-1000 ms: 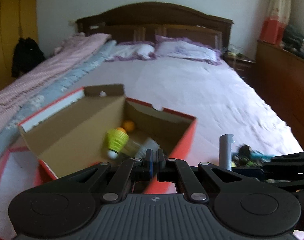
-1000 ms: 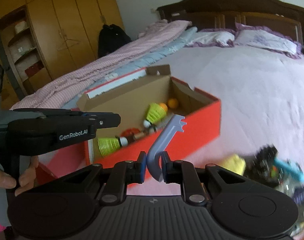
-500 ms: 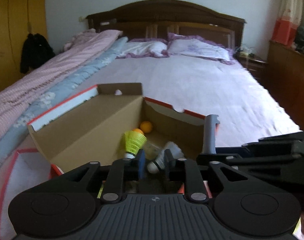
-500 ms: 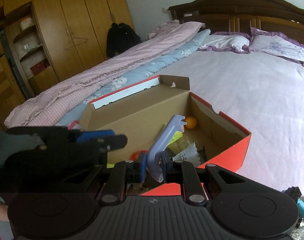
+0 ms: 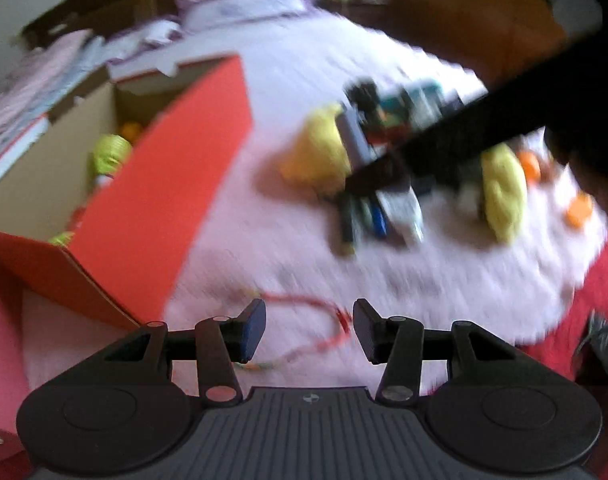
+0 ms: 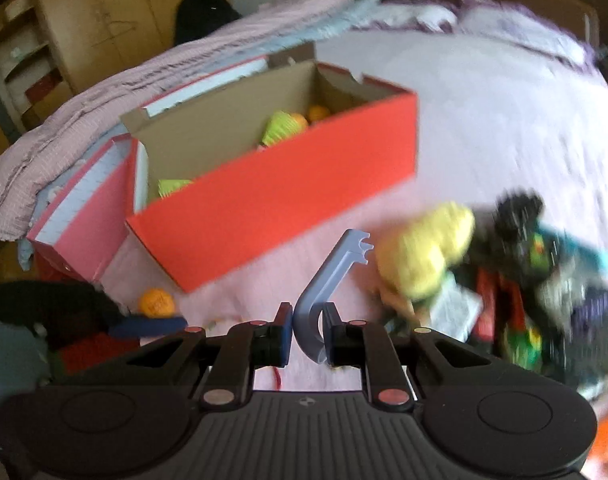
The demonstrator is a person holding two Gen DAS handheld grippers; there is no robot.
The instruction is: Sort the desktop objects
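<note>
A red cardboard box (image 6: 288,188) stands open on the bed, also in the left wrist view (image 5: 160,200), with yellow-green shuttlecocks (image 6: 282,130) and an orange ball (image 6: 318,112) inside. My right gripper (image 6: 309,334) is shut on a grey-blue plastic hook (image 6: 328,280), held in front of the box. My left gripper (image 5: 309,326) is open and empty above a red cord (image 5: 324,320) on the sheet. A blurred pile of small objects (image 5: 384,168) lies to the right of the box.
An orange ball (image 6: 157,302) lies by the box's near left corner. The box lid (image 6: 84,216) stands at the left. Yellow soft items (image 5: 502,196) and orange balls (image 5: 580,210) lie in the pile. A wardrobe (image 6: 84,28) is far left.
Both grippers have pulled back from above the box and swung right toward the pile. My left gripper has opened. The right one still holds the hook.
</note>
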